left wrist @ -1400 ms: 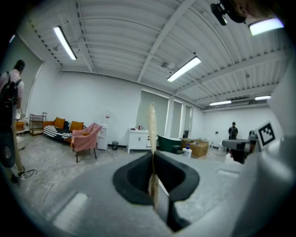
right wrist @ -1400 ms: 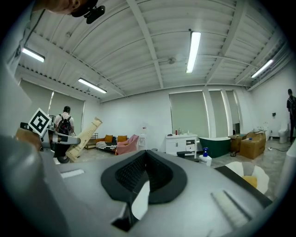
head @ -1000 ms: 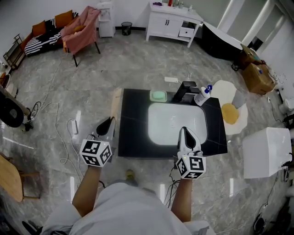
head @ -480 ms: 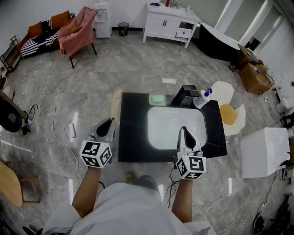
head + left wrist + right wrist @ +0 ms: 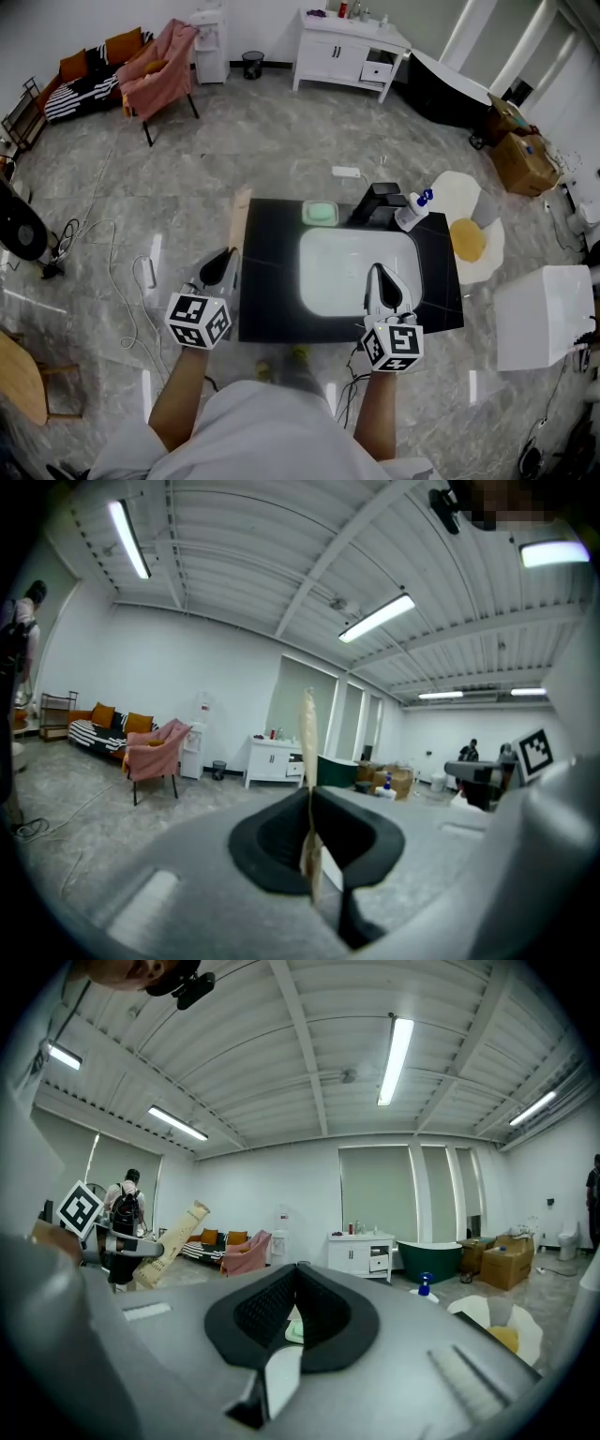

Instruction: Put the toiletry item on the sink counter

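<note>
The toiletry item, a white bottle with a blue cap [image 5: 412, 210], stands on the back right corner of the black sink counter [image 5: 267, 281], next to the black faucet [image 5: 379, 201]. The right gripper view also shows this bottle [image 5: 424, 1285]. A green soap dish [image 5: 322, 213] lies behind the white basin [image 5: 342, 262]. My right gripper [image 5: 377, 270] is shut and empty, over the basin's front right part. My left gripper [image 5: 225, 258] hangs shut and empty over the floor, just left of the counter. Neither gripper touches the bottle.
A beige plank [image 5: 240, 217] leans at the counter's left edge. A white box [image 5: 544, 319] stands to the right, a white mat with a yellow round thing [image 5: 468, 239] beyond the counter's right end. Cables [image 5: 131, 281] lie on the floor at left. Far back are a white cabinet [image 5: 349, 42] and a pink chair [image 5: 164, 70].
Both grippers have been carried a little forward with the person. The right one now reaches farther over the counter's front. Both jaws stay as they were.
</note>
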A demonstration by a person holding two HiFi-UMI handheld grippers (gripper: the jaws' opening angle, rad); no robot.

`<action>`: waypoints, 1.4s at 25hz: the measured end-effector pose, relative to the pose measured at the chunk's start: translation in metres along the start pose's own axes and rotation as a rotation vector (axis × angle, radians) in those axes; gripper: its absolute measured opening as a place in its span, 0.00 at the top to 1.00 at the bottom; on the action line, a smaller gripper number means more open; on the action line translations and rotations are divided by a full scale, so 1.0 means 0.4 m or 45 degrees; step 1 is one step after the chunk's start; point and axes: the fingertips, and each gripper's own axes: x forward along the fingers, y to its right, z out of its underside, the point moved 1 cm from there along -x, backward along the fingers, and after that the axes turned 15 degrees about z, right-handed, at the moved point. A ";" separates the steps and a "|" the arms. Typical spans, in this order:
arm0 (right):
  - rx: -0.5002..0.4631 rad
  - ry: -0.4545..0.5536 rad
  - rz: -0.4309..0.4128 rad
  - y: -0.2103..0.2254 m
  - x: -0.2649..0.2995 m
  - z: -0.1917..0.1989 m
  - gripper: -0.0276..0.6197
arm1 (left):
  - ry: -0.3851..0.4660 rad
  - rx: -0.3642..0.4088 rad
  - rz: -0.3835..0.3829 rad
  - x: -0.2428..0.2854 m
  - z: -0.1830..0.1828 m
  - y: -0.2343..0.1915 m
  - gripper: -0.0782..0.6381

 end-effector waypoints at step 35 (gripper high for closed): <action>0.025 0.053 -0.281 0.168 0.297 0.003 0.95 | -0.193 -0.145 -0.206 0.300 0.210 0.011 0.88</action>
